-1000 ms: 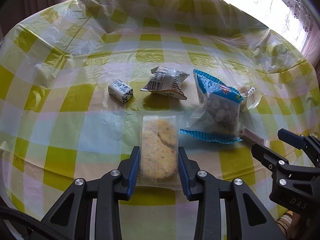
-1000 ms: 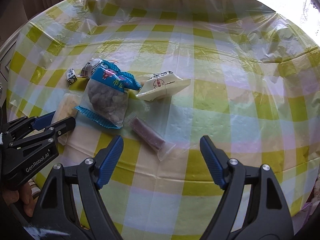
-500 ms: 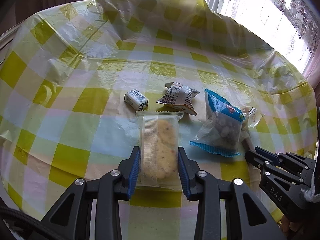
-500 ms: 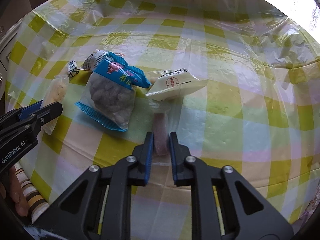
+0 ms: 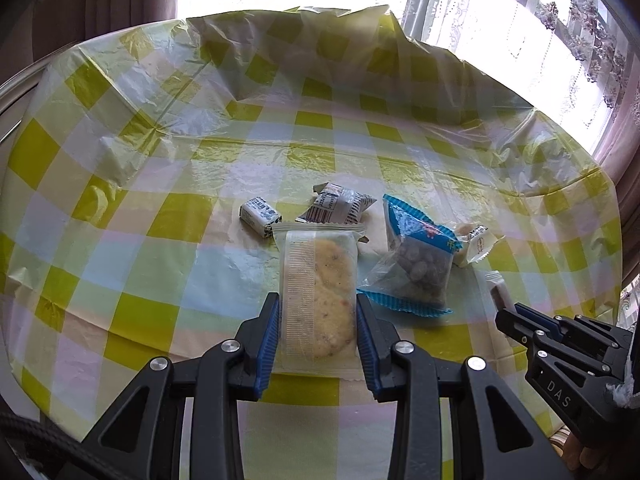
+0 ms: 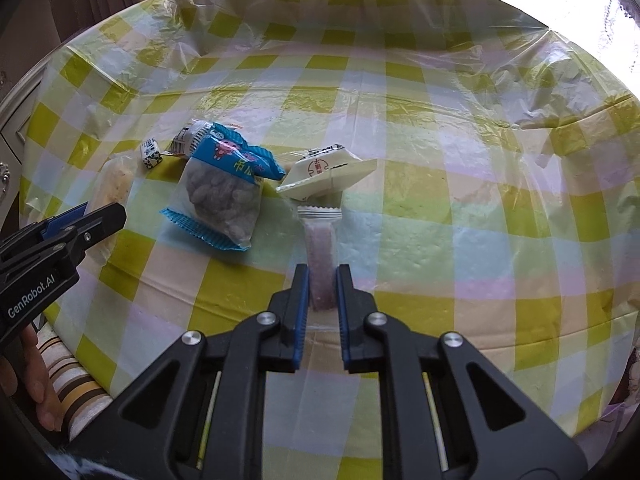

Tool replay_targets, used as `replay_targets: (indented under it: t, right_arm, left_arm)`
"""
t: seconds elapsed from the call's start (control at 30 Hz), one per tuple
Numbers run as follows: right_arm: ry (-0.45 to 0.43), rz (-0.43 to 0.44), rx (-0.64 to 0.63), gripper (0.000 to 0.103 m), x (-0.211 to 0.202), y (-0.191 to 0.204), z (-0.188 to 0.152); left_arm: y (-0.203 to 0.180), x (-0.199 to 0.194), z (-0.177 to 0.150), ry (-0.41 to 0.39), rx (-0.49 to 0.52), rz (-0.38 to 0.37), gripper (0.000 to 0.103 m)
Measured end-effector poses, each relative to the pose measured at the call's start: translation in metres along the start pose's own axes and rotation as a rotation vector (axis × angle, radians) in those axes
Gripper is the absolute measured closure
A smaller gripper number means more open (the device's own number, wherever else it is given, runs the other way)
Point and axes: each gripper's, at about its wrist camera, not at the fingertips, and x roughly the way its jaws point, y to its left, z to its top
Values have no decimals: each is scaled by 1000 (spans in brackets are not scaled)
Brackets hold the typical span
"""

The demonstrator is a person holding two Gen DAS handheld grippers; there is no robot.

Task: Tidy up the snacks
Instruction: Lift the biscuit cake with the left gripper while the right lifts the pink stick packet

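The left gripper (image 5: 316, 320) is clamped on a clear cookie pack (image 5: 318, 292), its blue pads pressing the pack's two long sides while the far end sticks out ahead of the fingers, over the table. The right gripper (image 6: 322, 280) is clamped on a thin purple bar (image 6: 320, 252) in a clear wrapper; its jaws have just closed on it, the pads squeezing the near half and the crimped far end pointing away from the fingers toward a white packet (image 6: 328, 174). Left of the bar lies a blue nut bag (image 6: 224, 184), and beyond that a striped packet (image 5: 340, 208) and a small wrapped candy (image 5: 259, 216), all close together on the table. In the right wrist view the left gripper enters from the left edge, with the cookie pack just beyond its tips. The table is covered by a crinkled plastic cloth (image 5: 168, 216) in yellow-green, white and pale blue checks. Behind it stands a bright window with a lace curtain (image 5: 560, 20), and a darker curtain (image 5: 100, 0) hangs at the left.
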Motion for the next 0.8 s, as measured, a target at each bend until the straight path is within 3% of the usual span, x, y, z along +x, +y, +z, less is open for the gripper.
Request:
replay_targets:
  t: [0.8]
  right_arm:
    - [-50, -42, 128, 87, -59, -55, -43]
  left_arm:
    - [-86, -30, -20, 43, 137, -139, 66]
